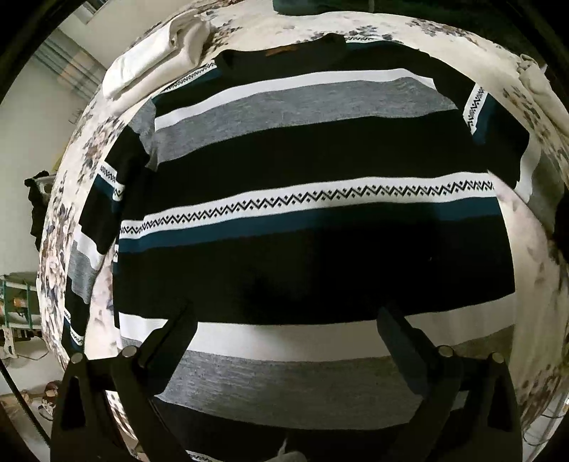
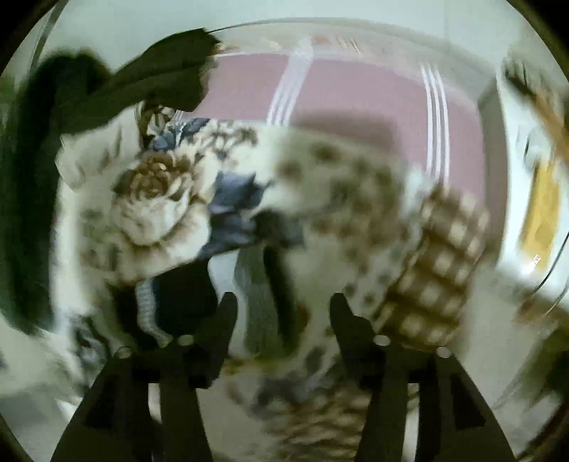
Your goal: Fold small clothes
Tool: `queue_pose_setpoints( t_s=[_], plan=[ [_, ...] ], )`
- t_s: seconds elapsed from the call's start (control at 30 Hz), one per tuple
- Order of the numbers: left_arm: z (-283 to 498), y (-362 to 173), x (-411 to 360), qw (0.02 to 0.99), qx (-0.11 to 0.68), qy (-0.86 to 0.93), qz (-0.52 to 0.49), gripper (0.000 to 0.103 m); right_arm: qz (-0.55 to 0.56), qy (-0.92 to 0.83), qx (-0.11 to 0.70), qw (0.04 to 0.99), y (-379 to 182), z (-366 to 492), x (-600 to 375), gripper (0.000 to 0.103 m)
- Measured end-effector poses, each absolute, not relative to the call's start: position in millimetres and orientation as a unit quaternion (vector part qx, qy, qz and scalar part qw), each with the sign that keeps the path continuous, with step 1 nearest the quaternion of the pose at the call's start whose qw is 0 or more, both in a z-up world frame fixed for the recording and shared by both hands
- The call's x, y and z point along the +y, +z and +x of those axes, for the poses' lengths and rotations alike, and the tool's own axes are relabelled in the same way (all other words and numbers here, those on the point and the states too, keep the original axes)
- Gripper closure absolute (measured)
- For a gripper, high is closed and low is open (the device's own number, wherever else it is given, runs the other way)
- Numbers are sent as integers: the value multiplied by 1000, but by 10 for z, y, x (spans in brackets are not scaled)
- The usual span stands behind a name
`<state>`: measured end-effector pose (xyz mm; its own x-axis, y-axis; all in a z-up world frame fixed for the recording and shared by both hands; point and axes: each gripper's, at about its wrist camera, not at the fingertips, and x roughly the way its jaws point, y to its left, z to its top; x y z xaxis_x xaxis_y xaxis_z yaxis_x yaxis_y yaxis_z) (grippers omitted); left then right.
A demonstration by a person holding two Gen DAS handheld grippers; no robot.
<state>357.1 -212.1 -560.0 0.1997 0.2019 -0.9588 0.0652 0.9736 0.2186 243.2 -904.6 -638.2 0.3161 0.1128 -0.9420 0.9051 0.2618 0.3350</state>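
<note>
A striped sweater (image 1: 313,170) in black, white, grey and teal lies spread flat on a floral bedspread (image 1: 526,284), collar far, hem near me. Its left sleeve (image 1: 96,227) lies along its side; the right sleeve (image 1: 494,121) is folded in at the shoulder. My left gripper (image 1: 284,320) is open, its fingers hovering over the lower part of the sweater. My right gripper (image 2: 282,305) is open and empty in a blurred view, above the floral bedspread (image 2: 153,199) with a bit of grey and dark cloth (image 2: 259,284) between its fingers.
A folded white cloth (image 1: 156,60) lies at the bed's far left. A dark garment (image 1: 298,5) sits at the far edge. The right wrist view shows a pink striped blanket (image 2: 355,96), a checked brown fabric (image 2: 434,266) and dark clothing (image 2: 117,89) at left.
</note>
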Motion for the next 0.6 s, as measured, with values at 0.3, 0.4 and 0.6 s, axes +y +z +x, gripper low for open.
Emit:
queue_pose_setpoints(
  t_s=[0.3, 0.4, 0.6],
  plan=[
    [3458, -5760, -1889, 748, 653, 71, 95, 0, 703, -301, 346, 543, -7172, 2247, -8743, 29],
    [3479, -5764, -1736, 748, 653, 86, 83, 0, 674, -341, 319, 572, -7072, 2400, -8753, 92],
    [3538, -5659, -1197, 747, 648, 141, 34, 0, 506, -304, 403, 699, -6105, 3289, -8364, 93]
  ],
)
